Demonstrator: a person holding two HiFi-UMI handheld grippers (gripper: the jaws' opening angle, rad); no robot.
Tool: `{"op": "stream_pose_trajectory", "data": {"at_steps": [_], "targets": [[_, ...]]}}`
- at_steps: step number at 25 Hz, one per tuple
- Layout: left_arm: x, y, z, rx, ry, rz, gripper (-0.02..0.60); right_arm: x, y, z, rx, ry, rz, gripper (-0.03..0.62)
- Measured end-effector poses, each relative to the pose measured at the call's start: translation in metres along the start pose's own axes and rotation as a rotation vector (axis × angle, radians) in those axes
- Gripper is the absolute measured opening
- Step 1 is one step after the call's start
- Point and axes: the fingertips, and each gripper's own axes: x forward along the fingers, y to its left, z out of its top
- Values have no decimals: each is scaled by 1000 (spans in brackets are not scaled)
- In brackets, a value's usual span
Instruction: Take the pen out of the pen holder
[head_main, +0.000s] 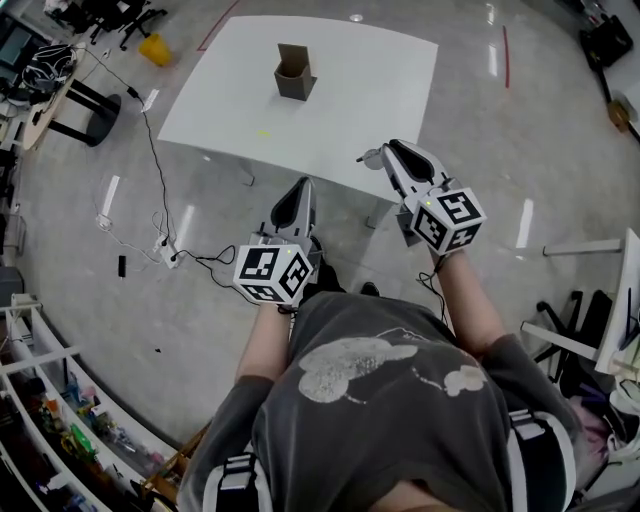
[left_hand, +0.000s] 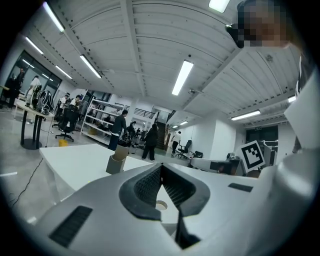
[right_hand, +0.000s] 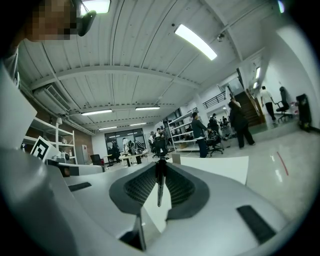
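**Pen clamped in the right gripper, clear of the holder**

The glossy grey floor (head_main: 500, 160) reflects the ceiling lights. On it stands a flat, matte white table (head_main: 350, 100) with straight edges. The person's forearms reach forward from grey sleeves, the right further ahead than the left.

The left gripper (head_main: 300, 183) is smooth grey plastic with ribbed black pads. It is held short of the table's near edge, with its jaws pressed together on nothing.

The right gripper (head_main: 388, 147) is over the table's near edge, clenched on the pen (right_hand: 159, 185). The pen is slim, dark where the pads pinch it and paler toward its free end.

The pen holder (head_main: 295, 73) is a small, square-sided brown box open at the top. It stands upright on the far part of the table, well apart from both grippers.
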Motion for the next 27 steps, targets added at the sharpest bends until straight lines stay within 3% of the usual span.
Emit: {"op": "stream_pose_trajectory", "data": {"at_steps": [14,27], "targets": [[-33,-41,-16,13,-5,24,8,-49,8,-17,3,16,25,64],[-43,-48,-15,24,5,13,8,-58,14,-13,15,-3,16,64]]}}
